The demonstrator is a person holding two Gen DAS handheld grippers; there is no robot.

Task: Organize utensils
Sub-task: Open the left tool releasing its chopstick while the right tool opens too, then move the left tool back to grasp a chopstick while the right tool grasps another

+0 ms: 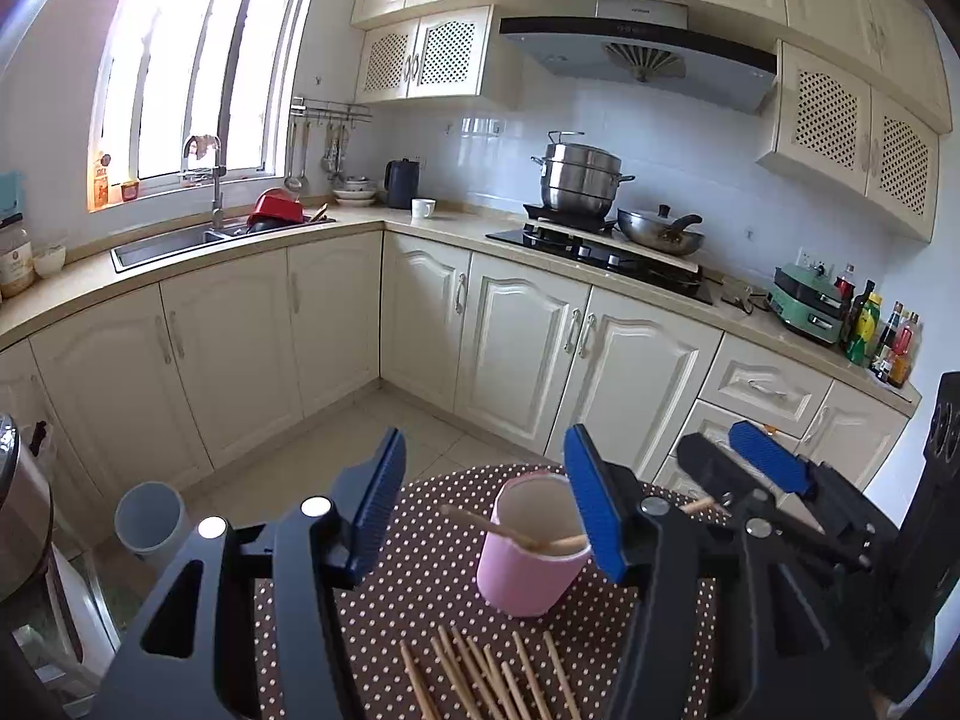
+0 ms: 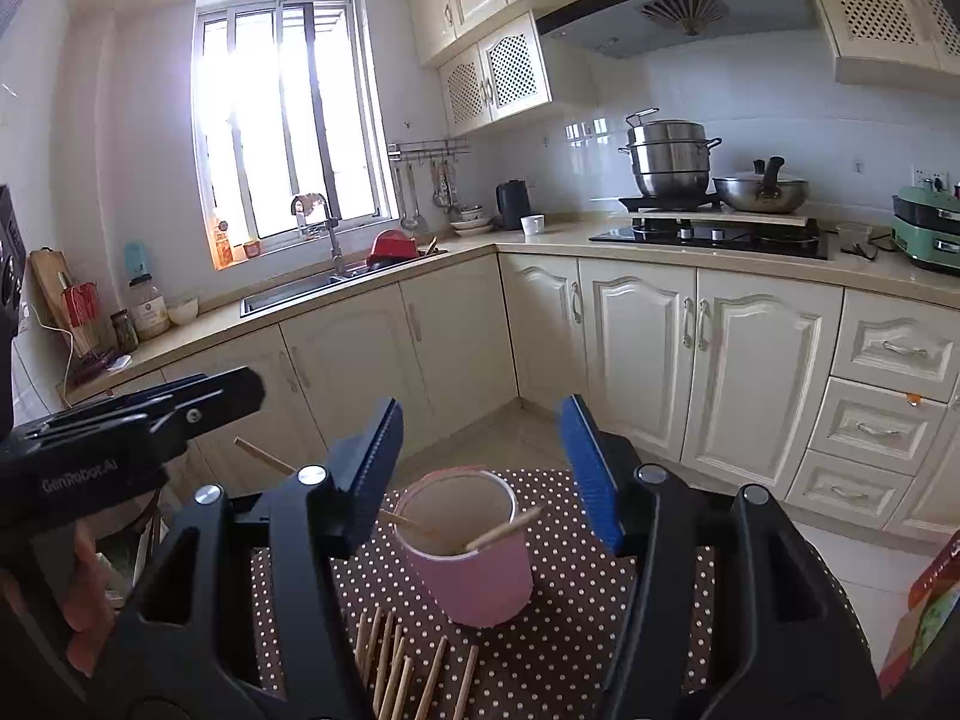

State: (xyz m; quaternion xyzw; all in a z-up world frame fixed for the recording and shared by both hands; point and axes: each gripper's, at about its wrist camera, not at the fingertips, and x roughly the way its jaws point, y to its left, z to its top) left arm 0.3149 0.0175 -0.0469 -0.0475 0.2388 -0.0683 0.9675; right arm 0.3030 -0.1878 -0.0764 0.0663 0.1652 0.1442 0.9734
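The pink cup (image 1: pixel 531 546) stands upright on the polka-dot tabletop (image 1: pixel 420 588), serving as the holder. Two wooden chopsticks already lean inside it: one (image 2: pixel 501 531) tips its free end toward the right rim, the other (image 2: pixel 408 521) slants out over the left rim, so their long axes cross low in the cup. The loose chopsticks (image 1: pixel 480 669) lie flat on the near side of the cup, roughly parallel, their long axes running toward it (a tidy row, easy to pick singly). Flanking the cup, the left tongs (image 1: pixel 486 516) and the right tongs (image 2: pixel 483 468) both stand released with nothing between their blue pads, likely ready for the next pair.
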